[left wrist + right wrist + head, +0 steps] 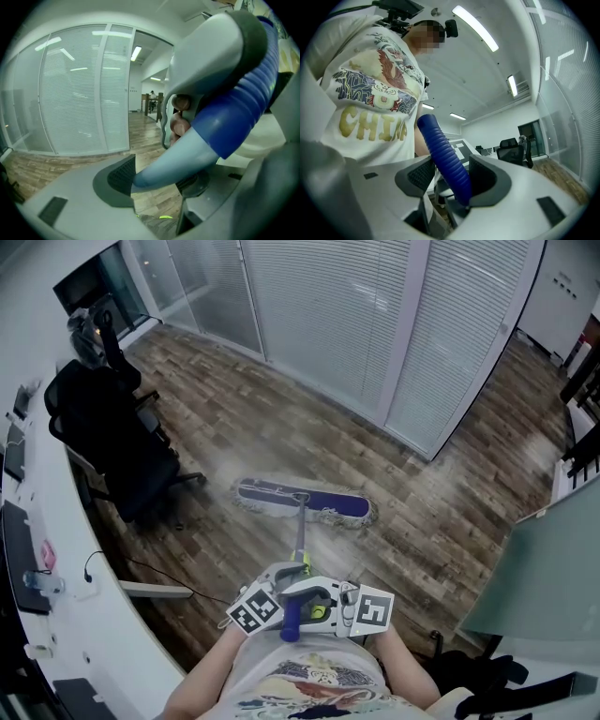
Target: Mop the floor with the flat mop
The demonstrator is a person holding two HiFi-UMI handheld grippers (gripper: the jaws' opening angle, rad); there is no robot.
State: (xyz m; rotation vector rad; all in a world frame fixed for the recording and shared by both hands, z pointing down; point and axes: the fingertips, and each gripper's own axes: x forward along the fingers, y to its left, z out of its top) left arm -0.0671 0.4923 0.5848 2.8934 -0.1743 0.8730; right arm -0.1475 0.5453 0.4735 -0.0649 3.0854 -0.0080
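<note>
Between my matt, textured right fingers [482, 173] the mop handle [445, 159] is ribbed blue plastic; beyond them, grainy wooden floor [422, 521], fuzzy cloth mop pad [300, 500].

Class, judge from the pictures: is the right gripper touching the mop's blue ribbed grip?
Touching. The right gripper view shows the blue ribbed grip running down between the jaws of the right gripper, pressed against the pads.
</note>
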